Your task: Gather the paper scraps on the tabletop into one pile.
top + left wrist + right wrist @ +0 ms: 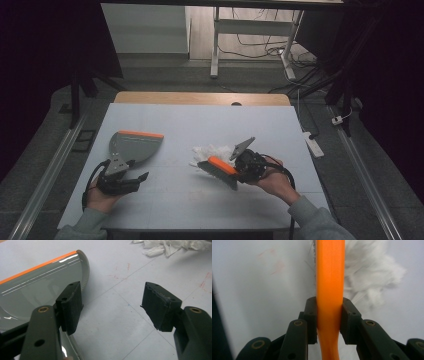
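I have the right gripper (329,322) pinching the orange brush (329,277) by its handle, so the bristles reach out ahead of the jaws to the white paper scraps (372,272) lying just past them. My left gripper (112,310) stands spread with nothing between its jaws; the grey dustpan (42,287) rests just beside its left jaw, ready, I judge, to catch the sweepings

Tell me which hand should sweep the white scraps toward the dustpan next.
Right, probably. The right gripper is already shut on the brush, beside the white scraps. The left gripper is open, empty, next to the dustpan.
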Demonstrator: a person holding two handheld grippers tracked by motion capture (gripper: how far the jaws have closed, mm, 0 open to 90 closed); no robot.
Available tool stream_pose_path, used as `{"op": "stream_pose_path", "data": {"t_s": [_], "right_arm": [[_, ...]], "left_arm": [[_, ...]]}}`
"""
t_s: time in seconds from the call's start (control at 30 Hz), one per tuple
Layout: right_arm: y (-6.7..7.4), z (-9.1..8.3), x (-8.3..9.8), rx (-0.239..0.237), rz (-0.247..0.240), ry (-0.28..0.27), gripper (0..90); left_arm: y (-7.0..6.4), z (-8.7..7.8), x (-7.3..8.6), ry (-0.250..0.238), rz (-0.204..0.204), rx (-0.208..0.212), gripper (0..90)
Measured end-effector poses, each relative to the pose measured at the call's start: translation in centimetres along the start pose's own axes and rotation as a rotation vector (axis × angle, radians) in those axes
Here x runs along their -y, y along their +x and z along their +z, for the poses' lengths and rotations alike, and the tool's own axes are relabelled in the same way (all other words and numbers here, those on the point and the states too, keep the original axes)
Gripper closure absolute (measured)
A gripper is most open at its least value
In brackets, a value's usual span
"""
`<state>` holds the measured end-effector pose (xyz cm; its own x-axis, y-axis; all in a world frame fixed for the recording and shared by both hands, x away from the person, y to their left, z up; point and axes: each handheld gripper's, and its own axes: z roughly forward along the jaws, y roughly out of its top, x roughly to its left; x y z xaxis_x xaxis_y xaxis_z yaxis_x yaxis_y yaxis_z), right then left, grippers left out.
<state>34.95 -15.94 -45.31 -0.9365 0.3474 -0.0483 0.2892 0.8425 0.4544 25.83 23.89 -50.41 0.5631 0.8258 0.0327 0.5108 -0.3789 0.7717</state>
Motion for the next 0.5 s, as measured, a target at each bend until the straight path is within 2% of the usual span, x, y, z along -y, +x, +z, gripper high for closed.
{"op": "stream_pose_path", "data": {"t_s": [0.07, 0.17, 0.3, 0.4, 0.5], "right_arm": [[-0.9, 0.5, -0.3, 0.012, 0.027, -0.027, 70.4], [-1.5, 0.1, -0.5, 0.025, 0.037, -0.087, 70.5], [-1.4, -1.7, -0.5, 0.051, 0.049, -0.157, 70.5], [-1.6, -3.3, 0.2, 0.072, 0.082, -0.202, 70.4], [-1.7, -4.1, 0.8, 0.097, 0.106, -0.227, 70.4]], "left_arm": [[0.0, 0.0, 0.0, 0.000, -0.001, 0.000, 33.4], [0.0, 0.0, 0.0, 0.000, -0.001, -0.001, 33.4], [0.0, 0.1, 0.0, 0.002, -0.002, -0.001, 33.4], [-0.1, 0.0, 0.0, 0.003, 0.001, -0.002, 33.4], [-0.1, 0.1, 0.0, 0.003, 0.001, -0.003, 33.4]]}}
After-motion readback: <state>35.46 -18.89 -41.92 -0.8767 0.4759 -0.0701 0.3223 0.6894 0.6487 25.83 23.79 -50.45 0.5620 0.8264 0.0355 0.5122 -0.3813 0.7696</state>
